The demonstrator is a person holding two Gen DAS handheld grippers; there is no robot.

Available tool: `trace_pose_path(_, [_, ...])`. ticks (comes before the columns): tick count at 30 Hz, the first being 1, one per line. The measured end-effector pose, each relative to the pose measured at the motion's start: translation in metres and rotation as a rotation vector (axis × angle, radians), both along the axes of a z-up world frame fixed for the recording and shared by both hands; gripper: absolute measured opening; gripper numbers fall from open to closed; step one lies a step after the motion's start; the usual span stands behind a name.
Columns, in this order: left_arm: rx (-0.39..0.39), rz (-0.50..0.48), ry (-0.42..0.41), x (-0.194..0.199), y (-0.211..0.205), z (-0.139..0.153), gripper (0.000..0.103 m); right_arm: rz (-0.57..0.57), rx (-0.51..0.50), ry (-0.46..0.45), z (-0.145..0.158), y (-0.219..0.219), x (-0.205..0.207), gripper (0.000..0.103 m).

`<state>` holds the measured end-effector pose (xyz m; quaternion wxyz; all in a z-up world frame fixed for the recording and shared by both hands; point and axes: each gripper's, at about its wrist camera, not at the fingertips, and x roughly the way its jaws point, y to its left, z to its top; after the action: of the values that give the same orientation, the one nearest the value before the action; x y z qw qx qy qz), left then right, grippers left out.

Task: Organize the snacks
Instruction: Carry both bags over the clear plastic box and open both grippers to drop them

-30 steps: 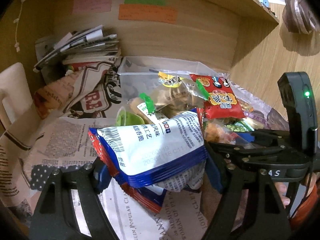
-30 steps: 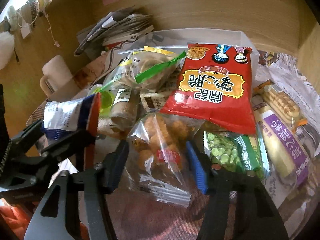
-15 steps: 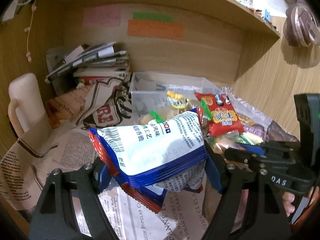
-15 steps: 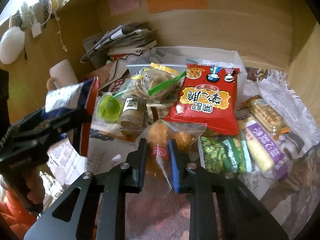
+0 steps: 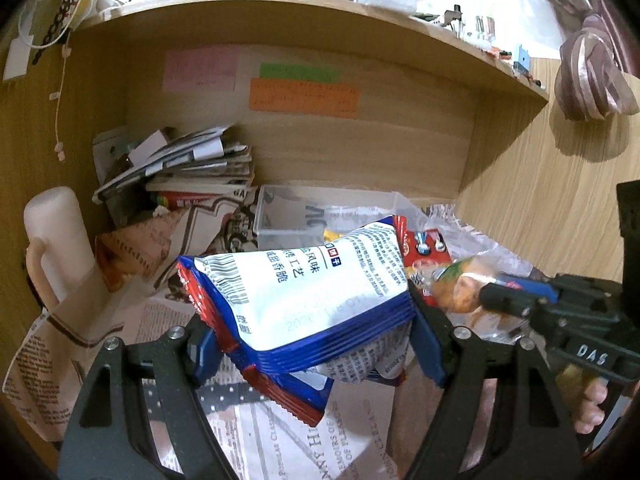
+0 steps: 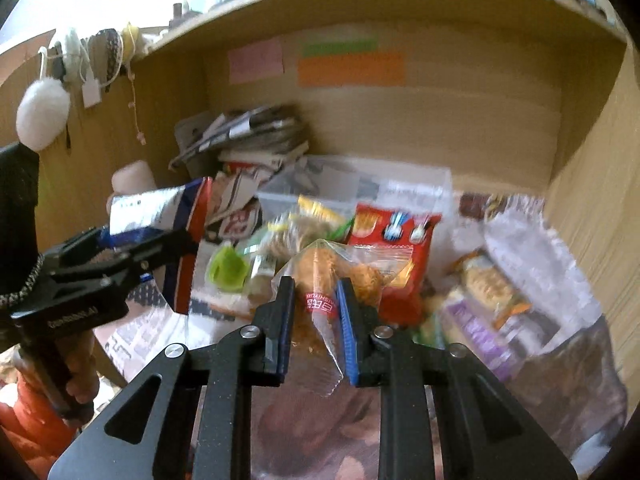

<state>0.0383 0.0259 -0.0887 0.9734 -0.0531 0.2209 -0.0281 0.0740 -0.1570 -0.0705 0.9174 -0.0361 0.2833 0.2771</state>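
My left gripper (image 5: 312, 344) is shut on a stack of white, blue and red snack packets (image 5: 304, 300), held above the newspaper-covered desk. In the right wrist view the same left gripper (image 6: 176, 236) and its packets (image 6: 160, 216) show at the left. My right gripper (image 6: 316, 300) is shut on a clear bag of orange fried snacks (image 6: 324, 272), lifted off the pile. That bag (image 5: 456, 292) and the right gripper (image 5: 492, 300) appear at the right of the left wrist view. A clear plastic bin (image 5: 288, 216) stands at the back.
A red snack bag (image 6: 392, 232), a green-lidded item (image 6: 228, 268) and purple and yellow packets (image 6: 480, 320) lie in a pile. Stacked papers (image 5: 180, 164) and a white mug (image 5: 52, 236) sit back left. Wooden shelf walls close the back and right.
The right gripper shut on the clear bag of fried snacks and raised it off the pile. Both grippers rose, the left still holding its packets.
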Motion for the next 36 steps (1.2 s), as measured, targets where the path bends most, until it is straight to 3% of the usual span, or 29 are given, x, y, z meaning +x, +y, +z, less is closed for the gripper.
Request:
trace_pose_path(18, [0.024, 0.005, -0.031, 0.073, 0.005, 0.039, 0.078, -0.076, 0.019, -0.133, 0.046, 0.001, 0.062, 0.019])
trace_pose_path(36, [0.056, 0.000, 0.083, 0.183, 0.011, 0.037, 0.078, -0.101, -0.048, -0.061, 0.031, 0.017, 0.148, 0.019])
